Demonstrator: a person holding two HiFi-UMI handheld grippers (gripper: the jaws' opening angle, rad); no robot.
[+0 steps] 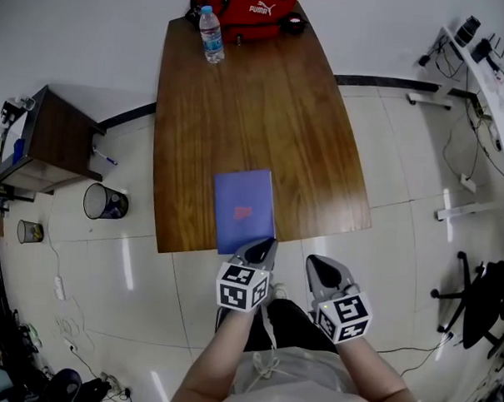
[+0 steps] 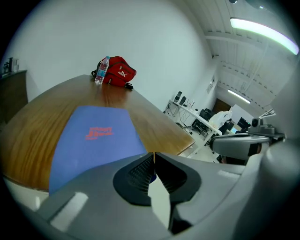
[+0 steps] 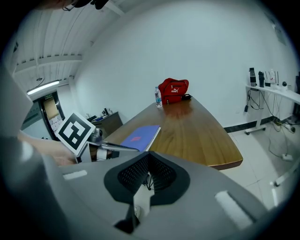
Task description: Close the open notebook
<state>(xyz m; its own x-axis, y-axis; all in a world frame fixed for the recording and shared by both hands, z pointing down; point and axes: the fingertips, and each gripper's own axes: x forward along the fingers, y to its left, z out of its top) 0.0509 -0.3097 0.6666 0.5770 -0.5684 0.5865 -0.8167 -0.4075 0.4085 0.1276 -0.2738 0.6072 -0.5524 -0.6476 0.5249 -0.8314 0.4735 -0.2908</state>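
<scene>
A blue notebook (image 1: 243,208) with red print on its cover lies shut and flat on the brown wooden table (image 1: 264,113), by the front edge. In the left gripper view the notebook (image 2: 93,136) lies straight ahead. My left gripper (image 1: 265,245) hovers at the notebook's near edge, its jaws shut with nothing between the pads (image 2: 140,171). My right gripper (image 1: 318,263) is to the right, over the floor just off the table's front edge, also shut and empty. In the right gripper view the notebook (image 3: 140,135) shows beyond the left gripper's marker cube (image 3: 75,132).
A water bottle (image 1: 212,36) and a red bag (image 1: 244,8) stand at the table's far end. A dark side cabinet (image 1: 54,141) and a mesh bin (image 1: 104,202) are on the left. A white desk (image 1: 491,81) and an office chair (image 1: 485,302) are on the right.
</scene>
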